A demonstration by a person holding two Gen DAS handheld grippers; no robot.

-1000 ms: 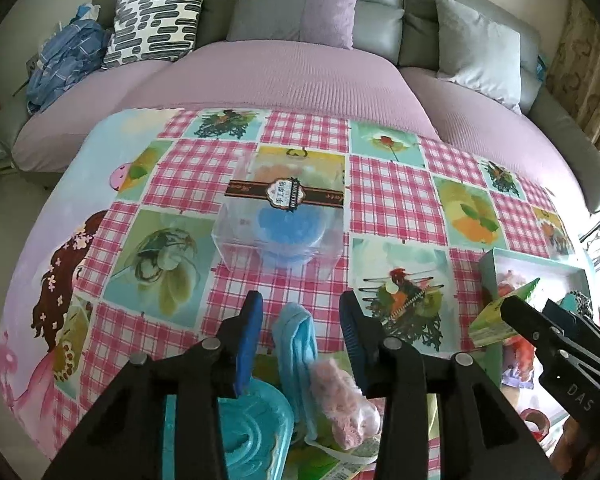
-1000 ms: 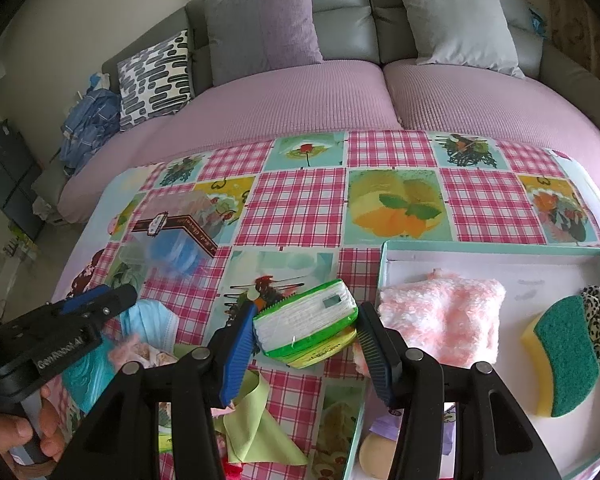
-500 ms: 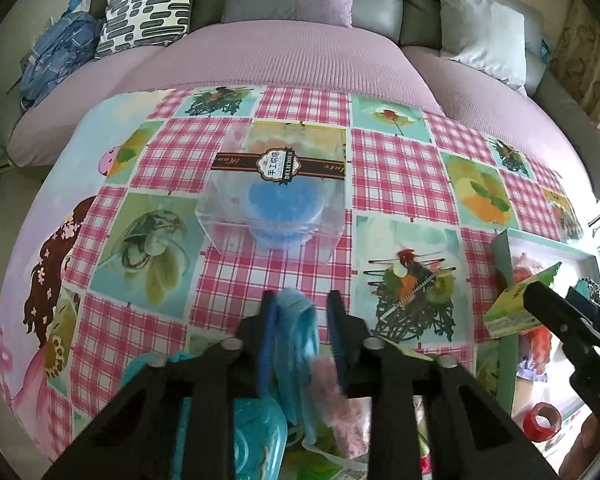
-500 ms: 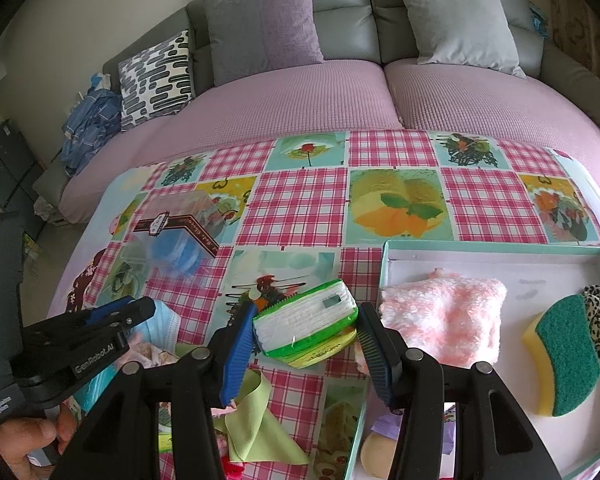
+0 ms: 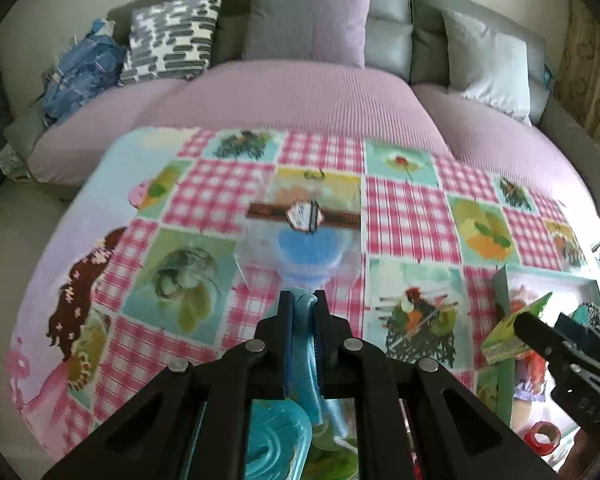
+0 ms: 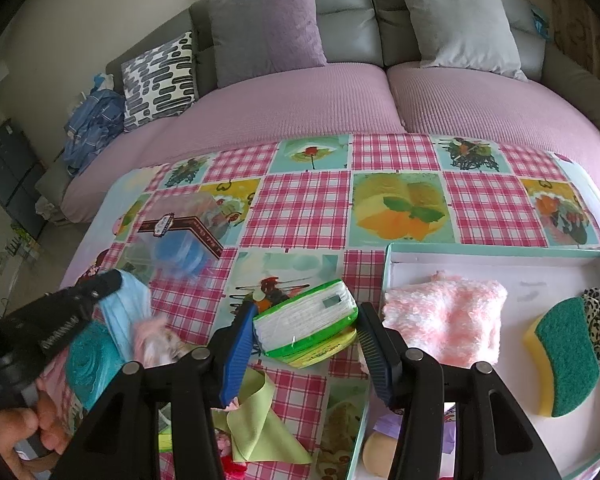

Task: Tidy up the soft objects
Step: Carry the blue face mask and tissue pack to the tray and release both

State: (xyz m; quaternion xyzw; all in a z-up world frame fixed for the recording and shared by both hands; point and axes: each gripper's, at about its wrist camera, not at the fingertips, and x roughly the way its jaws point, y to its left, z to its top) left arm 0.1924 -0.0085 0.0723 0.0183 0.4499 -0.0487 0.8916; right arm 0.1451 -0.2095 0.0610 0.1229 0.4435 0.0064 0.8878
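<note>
Blue cloth (image 5: 305,344), pinched lengthwise in the closed left claw (image 5: 302,300), hangs well left of the tray (image 6: 500,251); right claw (image 6: 306,330) grips tissues (image 6: 306,320).

White lettering on the left gripper (image 6: 112,280) and the brown band label on the clear box (image 5: 296,240) are too blurred to read.
</note>
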